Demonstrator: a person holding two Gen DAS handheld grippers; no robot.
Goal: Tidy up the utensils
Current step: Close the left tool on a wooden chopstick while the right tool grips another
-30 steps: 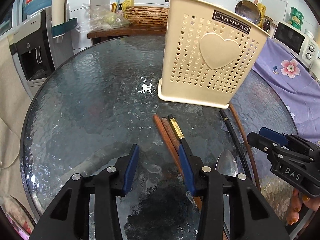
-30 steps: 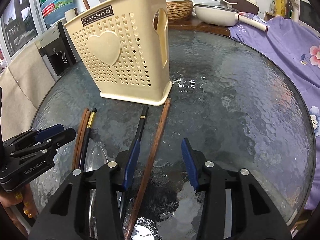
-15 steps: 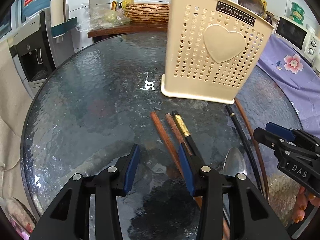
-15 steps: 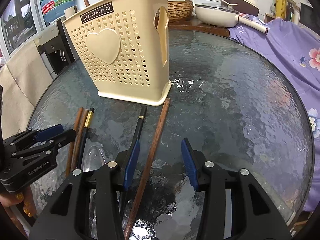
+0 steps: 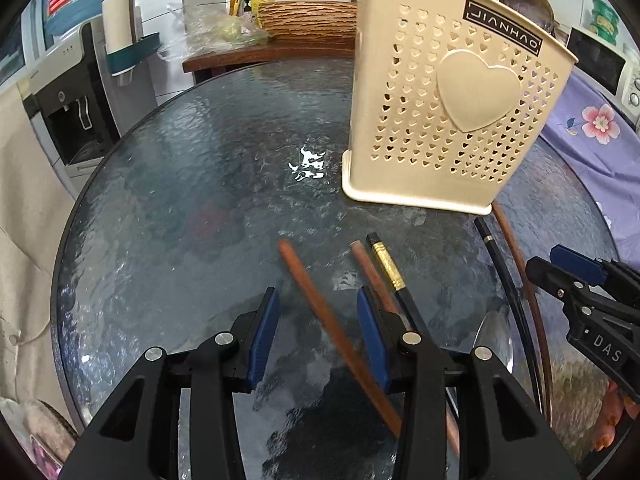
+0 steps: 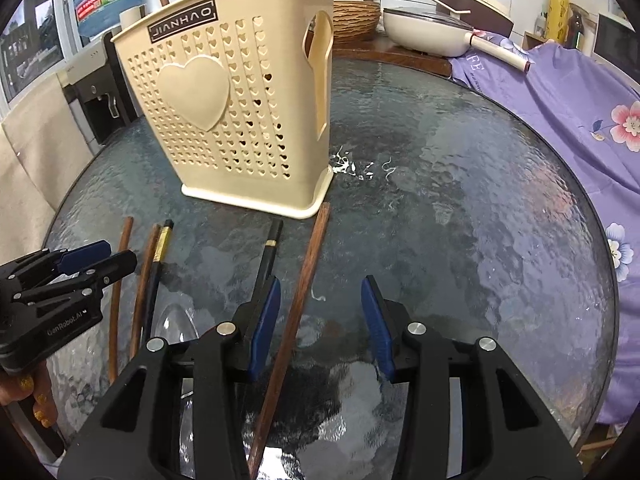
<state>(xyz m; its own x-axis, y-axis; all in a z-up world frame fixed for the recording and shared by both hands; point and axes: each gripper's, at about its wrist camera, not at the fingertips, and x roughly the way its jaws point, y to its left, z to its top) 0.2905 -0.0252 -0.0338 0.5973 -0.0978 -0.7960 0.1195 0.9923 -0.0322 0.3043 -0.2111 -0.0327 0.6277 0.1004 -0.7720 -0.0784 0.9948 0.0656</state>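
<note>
Left gripper point(image 5: 318, 328) slid left; now 1 brown chopstick point(image 5: 320, 312) sits between its apart jaws, untouched. Right gripper point(image 6: 320, 328) closed slightly, still apart around another brown stick point(image 6: 298, 304). Holder point(image 5: 452, 120) waits. Grab comes next, likely.

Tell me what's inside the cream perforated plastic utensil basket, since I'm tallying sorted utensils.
Inside the cream perforated plastic utensil basket nothing can be made out; the heart holes show only darkness, and its walls hide the interior from both cameras.

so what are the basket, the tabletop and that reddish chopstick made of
basket: looks like moulded cream plastic, matte, with punched heart holes. tabletop: textured dark glass, going by the rippled shine. reddish chopstick: probably wood, smooth and reddish brown, though the grain is unclear.
</note>
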